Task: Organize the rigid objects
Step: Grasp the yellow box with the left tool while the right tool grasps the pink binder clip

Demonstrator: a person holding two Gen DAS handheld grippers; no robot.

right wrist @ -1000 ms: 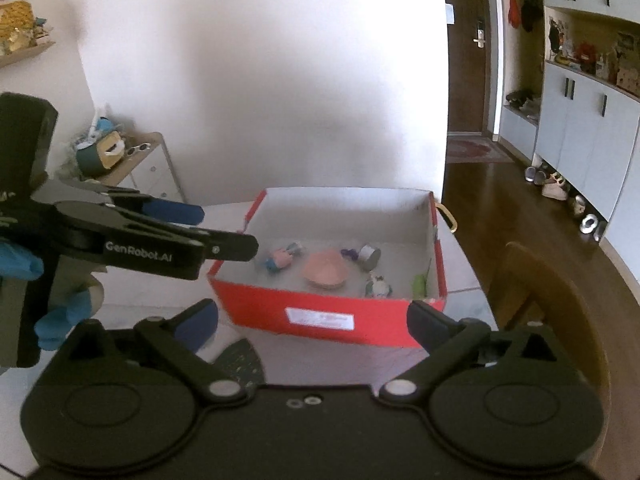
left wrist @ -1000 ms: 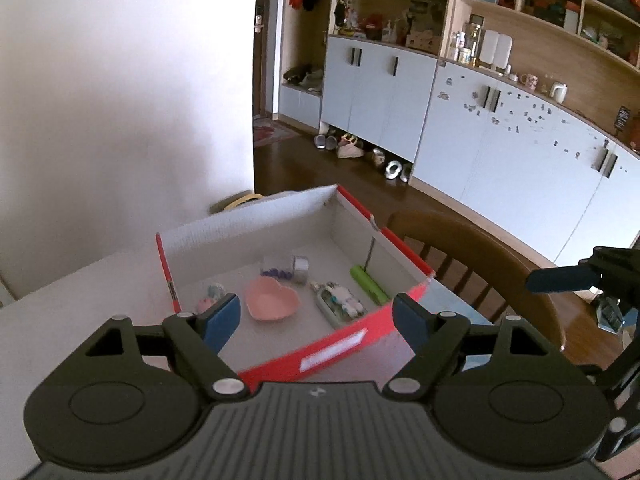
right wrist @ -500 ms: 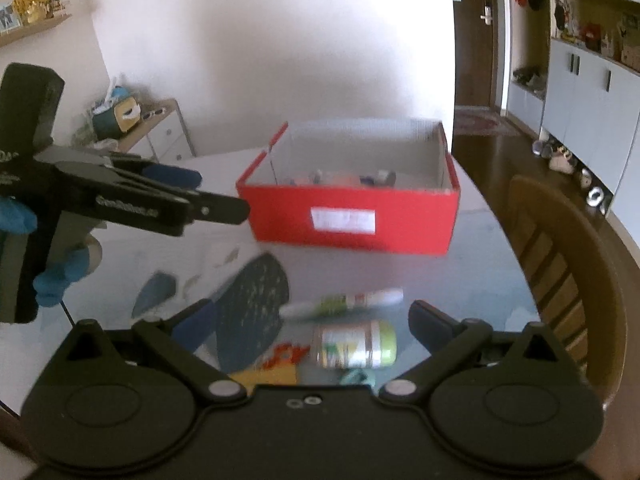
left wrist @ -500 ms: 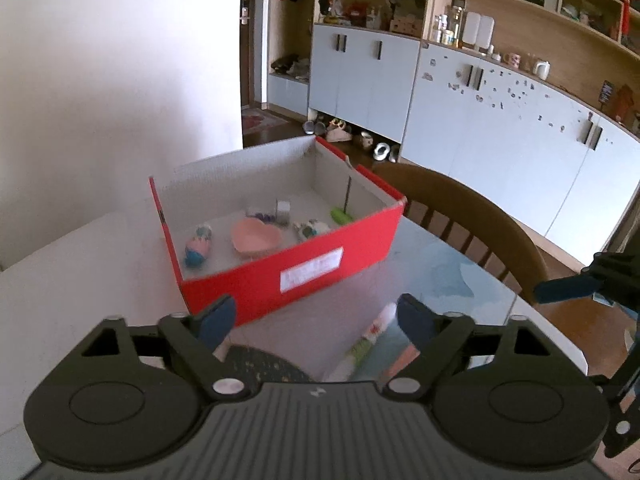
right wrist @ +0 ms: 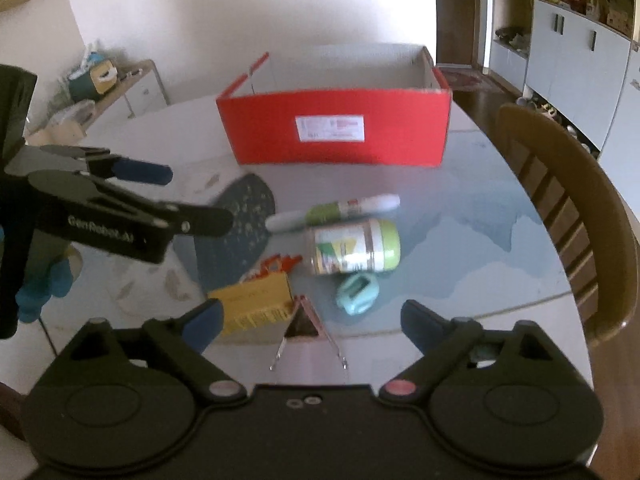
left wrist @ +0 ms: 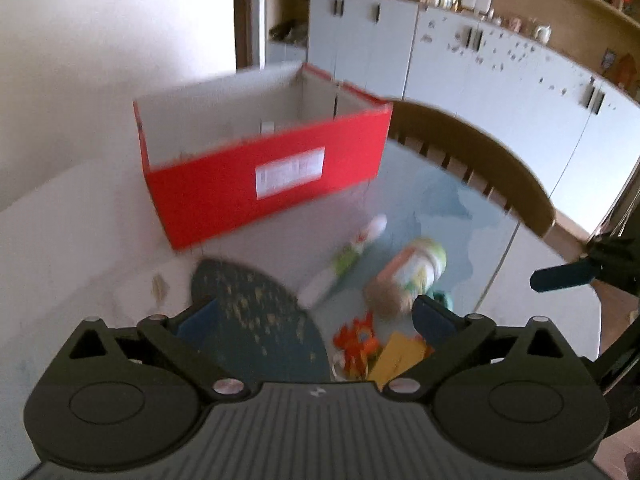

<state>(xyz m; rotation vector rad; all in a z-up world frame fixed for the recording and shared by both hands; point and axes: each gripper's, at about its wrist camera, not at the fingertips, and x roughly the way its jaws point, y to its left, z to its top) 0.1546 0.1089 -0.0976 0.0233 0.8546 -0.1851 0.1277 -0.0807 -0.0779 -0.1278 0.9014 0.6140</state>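
A red box (right wrist: 336,132) stands at the far side of the table; it also shows in the left wrist view (left wrist: 264,176). In front of it lie a green-and-white marker (right wrist: 336,212), a jar with a green lid (right wrist: 354,246) on its side, a small teal object (right wrist: 358,288), a yellow carton (right wrist: 256,306) and an orange piece (right wrist: 280,264). The jar (left wrist: 412,276) and marker (left wrist: 352,256) look blurred in the left wrist view. My left gripper (left wrist: 316,316) is open and empty above them. My right gripper (right wrist: 308,320) is open and empty near the table's front.
A dark blue speckled mat (right wrist: 236,220) lies left of the marker. A metal clip (right wrist: 306,332) lies at the table's near edge. A wooden chair (right wrist: 576,208) stands at the right. White cabinets (left wrist: 500,76) line the far wall. A side table (right wrist: 104,92) stands at the far left.
Both grippers have pulled back from above the box and dropped lower. The loose items in front of the box have come into view. Both stay open.
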